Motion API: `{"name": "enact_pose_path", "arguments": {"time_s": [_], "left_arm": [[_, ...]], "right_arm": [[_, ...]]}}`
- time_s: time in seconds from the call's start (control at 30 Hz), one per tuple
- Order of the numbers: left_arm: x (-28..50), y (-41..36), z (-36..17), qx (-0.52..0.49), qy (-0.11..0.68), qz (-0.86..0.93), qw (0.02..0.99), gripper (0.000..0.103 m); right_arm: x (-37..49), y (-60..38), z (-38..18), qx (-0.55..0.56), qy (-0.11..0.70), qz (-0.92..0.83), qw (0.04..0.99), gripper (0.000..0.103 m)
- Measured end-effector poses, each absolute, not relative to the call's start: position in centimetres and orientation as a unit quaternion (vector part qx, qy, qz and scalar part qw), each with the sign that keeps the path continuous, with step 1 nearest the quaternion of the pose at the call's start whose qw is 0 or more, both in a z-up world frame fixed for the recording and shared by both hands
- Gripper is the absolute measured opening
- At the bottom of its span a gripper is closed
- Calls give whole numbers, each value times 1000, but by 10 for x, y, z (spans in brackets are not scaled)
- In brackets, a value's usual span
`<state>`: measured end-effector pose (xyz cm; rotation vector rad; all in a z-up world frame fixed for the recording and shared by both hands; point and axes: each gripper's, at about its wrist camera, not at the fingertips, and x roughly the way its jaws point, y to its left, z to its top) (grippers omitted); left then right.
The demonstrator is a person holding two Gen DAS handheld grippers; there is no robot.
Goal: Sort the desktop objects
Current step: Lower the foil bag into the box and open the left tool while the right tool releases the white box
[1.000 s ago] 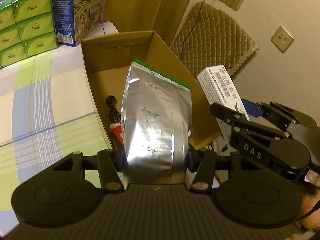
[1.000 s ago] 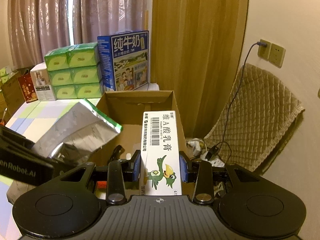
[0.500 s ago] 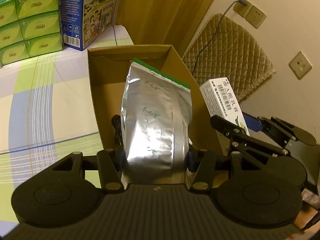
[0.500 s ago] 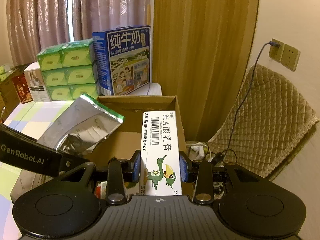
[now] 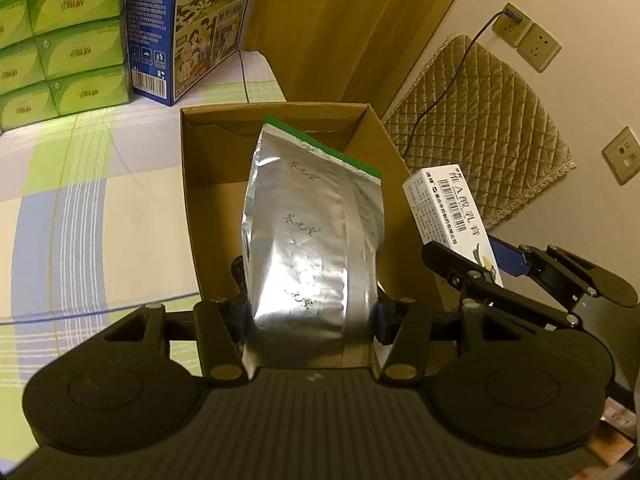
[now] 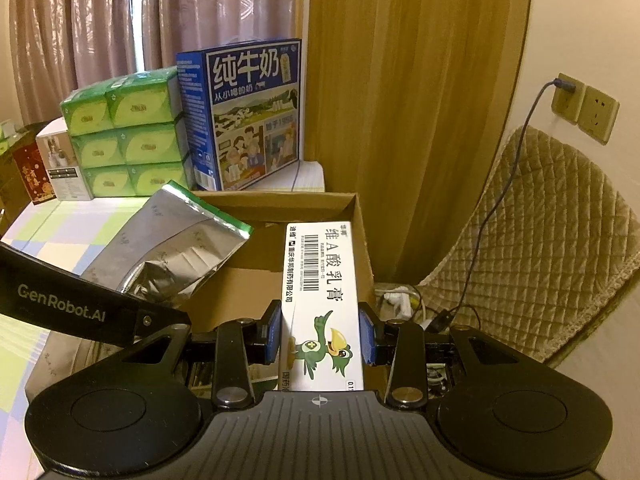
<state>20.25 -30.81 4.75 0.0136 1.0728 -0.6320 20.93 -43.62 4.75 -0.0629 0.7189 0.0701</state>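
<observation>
The left tongs (image 5: 310,316) are clamped on one silver foil pouch (image 5: 312,232) with a green top edge, held over the open cardboard box (image 5: 192,184), its long axis pointing away toward the box's far wall. The right tongs (image 6: 320,336) grip one white ointment carton (image 6: 322,300) printed with a green bird and barcode, lengthwise, over the box's right wall. Behind the box: one blue milk carton (image 6: 244,112), six green tissue packs (image 6: 124,136) on the checked bench (image 5: 80,200)

Warm, dim light fills the room. Pinkish curtains (image 6: 120,20) hang beside a mustard drape (image 6: 400,100). A cream wall (image 6: 580,20) carries sockets (image 6: 584,108), one with a cable plugged in, above a quilted cushion (image 6: 540,248).
</observation>
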Motion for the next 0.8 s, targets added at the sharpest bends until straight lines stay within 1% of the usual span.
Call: {"name": "enact_pose_path", "arguments": {"time_s": [0.33, 0.4, 0.47, 0.8], "left_arm": [[219, -312, 40, -8, 505, -289, 813, 49], [222, -312, 40, -20, 507, -289, 812, 51], [225, -311, 40, -31, 507, -290, 811, 54], [227, -302, 45, -18, 493, -286, 822, 54]], "right_arm": [[219, -438, 42, -35, 355, 32, 934, 36], [221, -439, 42, -35, 355, 31, 934, 36], [222, -439, 42, -34, 355, 30, 934, 36], [225, -438, 40, -29, 357, 35, 933, 36]]}}
